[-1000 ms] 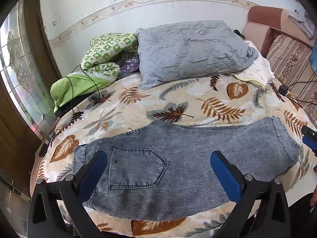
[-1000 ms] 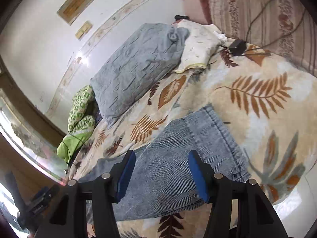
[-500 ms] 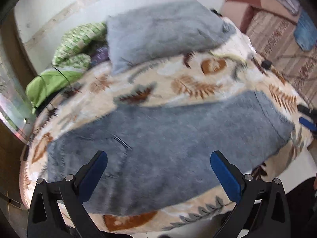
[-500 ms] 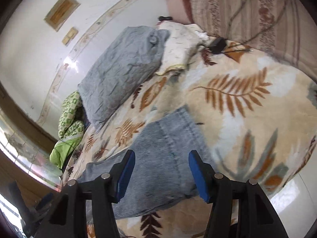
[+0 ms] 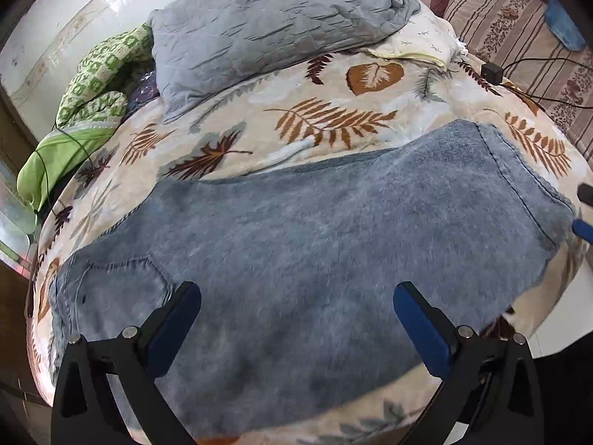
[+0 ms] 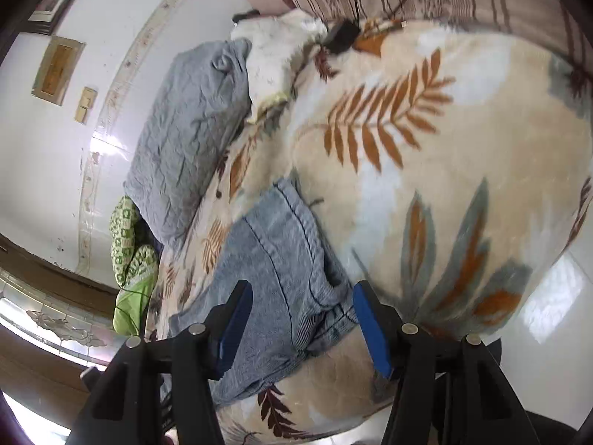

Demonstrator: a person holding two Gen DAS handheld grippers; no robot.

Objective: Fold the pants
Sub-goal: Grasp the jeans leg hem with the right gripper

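The pants (image 5: 333, 244) are lying flat across the leaf-patterned blanket (image 5: 333, 104). The left gripper (image 5: 296, 311) is hanging wide open over their middle, holding nothing. The right gripper (image 6: 302, 313) is standing half open above the hem end, not gripping it. Both fisheye views are blurring the denim, and the frame is cutting off its near edge.

Item: pants (image 5: 315, 230), grey-blue washed denim, faded and mottled.
Pose: lying flat, already doubled leg over leg, long axis running across my left view.
Back pocket: stitched, pointed patch facing up at the left, waist end.
Hem end: at the right, seam line showing; in my right view its corner is bunched and rumpled (image 6: 318, 296).
Location: near edge of the bed, on the leaf-print blanket.
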